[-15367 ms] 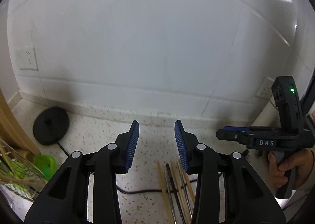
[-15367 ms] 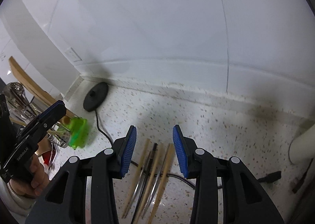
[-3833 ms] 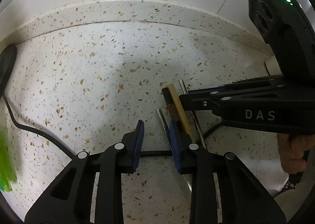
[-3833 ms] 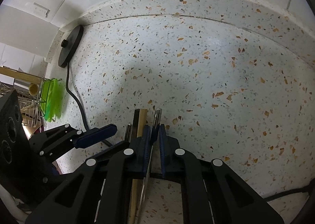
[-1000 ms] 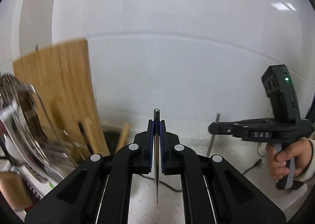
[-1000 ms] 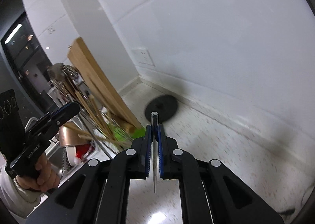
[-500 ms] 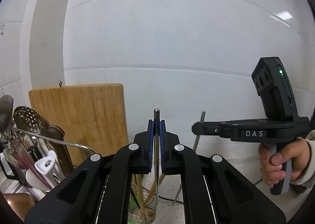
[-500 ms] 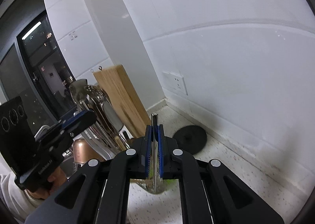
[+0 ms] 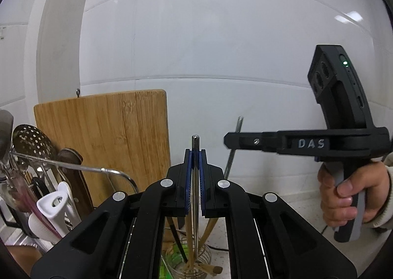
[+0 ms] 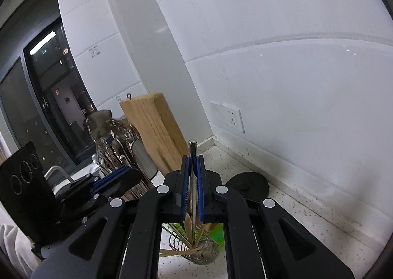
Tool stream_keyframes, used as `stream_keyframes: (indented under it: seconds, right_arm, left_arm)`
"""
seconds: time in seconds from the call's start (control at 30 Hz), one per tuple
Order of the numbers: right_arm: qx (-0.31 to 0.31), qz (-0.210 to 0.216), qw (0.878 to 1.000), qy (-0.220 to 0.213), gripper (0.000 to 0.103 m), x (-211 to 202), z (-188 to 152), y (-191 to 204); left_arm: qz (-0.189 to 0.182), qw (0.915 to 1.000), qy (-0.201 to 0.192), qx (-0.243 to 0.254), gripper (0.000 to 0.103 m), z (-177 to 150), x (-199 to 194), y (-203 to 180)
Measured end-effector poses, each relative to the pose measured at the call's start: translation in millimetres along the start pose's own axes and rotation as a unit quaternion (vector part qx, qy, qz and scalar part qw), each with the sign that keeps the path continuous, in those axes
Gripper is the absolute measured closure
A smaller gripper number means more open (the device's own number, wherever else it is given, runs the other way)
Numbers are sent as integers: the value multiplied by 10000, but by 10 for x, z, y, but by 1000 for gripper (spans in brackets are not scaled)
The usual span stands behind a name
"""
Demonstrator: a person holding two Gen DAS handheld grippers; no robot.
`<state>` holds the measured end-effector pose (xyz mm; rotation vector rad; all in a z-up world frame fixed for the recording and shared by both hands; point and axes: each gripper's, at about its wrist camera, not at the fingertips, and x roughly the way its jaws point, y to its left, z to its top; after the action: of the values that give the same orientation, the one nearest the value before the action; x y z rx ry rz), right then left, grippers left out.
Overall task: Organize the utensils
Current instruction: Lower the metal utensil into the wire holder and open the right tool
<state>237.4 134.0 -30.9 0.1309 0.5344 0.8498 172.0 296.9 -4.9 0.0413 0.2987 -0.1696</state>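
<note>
Left wrist view shows the left gripper (image 9: 195, 156) clamped on an upright metal chopstick (image 9: 195, 195) above the wire holder (image 9: 196, 260), cutting board (image 9: 103, 141) close left, while the right gripper (image 10: 193, 163) pinches another chopstick (image 10: 192, 180).

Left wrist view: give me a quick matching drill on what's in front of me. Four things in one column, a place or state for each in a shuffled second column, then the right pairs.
Things:
1. metal chopstick
2. wooden cutting board
3. wire utensil holder
4. right gripper

Places or states:
A. below the left gripper, with wooden chopsticks standing in it
B. upright behind the rack, against the wall
C. clamped upright between blue pads
D. at right, shut on a second metal stick

Pairs: 1-C, 2-B, 3-A, 4-D
</note>
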Motion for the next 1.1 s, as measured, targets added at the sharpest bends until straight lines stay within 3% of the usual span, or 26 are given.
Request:
stream_keyframes:
  seconds: [0.47, 0.9, 1.1]
  right_arm:
    - [-94, -13, 9994, 339, 100, 433, -371, -17]
    - [-281, -25, 9988, 392, 99, 437, -354, 58]
    - [-216, -4, 9992, 347, 96, 355, -310, 47]
  left_arm:
    - [148, 9998, 21, 158, 98, -492, -7, -163]
    - [237, 9997, 41, 1, 98, -722, -73, -218]
    - [346, 9993, -29, -107, 85, -613, -105, -185]
